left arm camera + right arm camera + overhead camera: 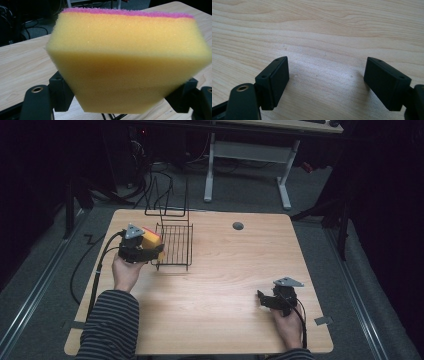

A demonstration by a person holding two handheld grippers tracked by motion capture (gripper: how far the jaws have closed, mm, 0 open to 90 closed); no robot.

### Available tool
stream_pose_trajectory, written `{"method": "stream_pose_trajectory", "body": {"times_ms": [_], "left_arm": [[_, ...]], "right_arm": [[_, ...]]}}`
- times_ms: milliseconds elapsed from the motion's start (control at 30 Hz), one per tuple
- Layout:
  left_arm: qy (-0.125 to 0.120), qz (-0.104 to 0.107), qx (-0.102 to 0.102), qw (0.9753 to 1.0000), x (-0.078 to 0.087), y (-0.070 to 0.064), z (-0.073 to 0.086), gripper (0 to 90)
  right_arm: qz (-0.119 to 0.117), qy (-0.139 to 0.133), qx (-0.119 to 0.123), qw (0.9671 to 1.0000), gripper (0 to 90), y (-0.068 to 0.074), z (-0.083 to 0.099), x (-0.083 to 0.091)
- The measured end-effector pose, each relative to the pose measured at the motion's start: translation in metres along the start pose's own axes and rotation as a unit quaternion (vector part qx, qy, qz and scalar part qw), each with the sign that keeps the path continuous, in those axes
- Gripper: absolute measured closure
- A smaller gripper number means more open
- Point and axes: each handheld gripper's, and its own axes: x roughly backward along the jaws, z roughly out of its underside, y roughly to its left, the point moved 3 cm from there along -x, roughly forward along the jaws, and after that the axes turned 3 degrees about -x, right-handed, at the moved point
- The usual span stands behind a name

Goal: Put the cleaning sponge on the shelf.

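Yellow foam sponge with a pink scouring layer sits clamped in my left gripper, carried toward the rack.

Its jaws press both sides of the foam, so I'm grasping it firmly. From above, the left gripper holds the sponge at the left edge of the black wire dish rack, lifted off the light wooden table; I can't tell whether it touches the wire. My right gripper is released, jaws spread wide with nothing between them, low over bare wood; from above it idles near the right front corner, well apart from the rack. I judge this the transport step, placement not yet done. Next move calls for shifting the sponge over the rack basket, lowering it, then unclamping.
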Motion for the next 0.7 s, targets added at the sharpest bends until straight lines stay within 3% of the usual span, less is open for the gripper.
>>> {"method": "stream_pose_trajectory", "body": {"times_ms": [333, 533, 700], "left_arm": [[-0.001, 0.009, 0.004, 1.0, -0.009, -0.004, -0.002, 23.9], [0.005, 0.014, -0.014, 0.9998, -0.015, -0.012, -0.009, 23.9], [0.003, 0.019, -0.01, 0.9998, -0.022, -0.015, -0.011, 23.9]], "right_arm": [[0.0, 0.0, 0.0, 1.0, 20.5, 0.0, 0.0, 0.0], [0.0, 0.0, 0.0, 1.0, 20.5, 0.0, 0.0, 0.0], [0.0, 0.0, 0.0, 1.0, 20.5, 0.0, 0.0, 0.0]]}}
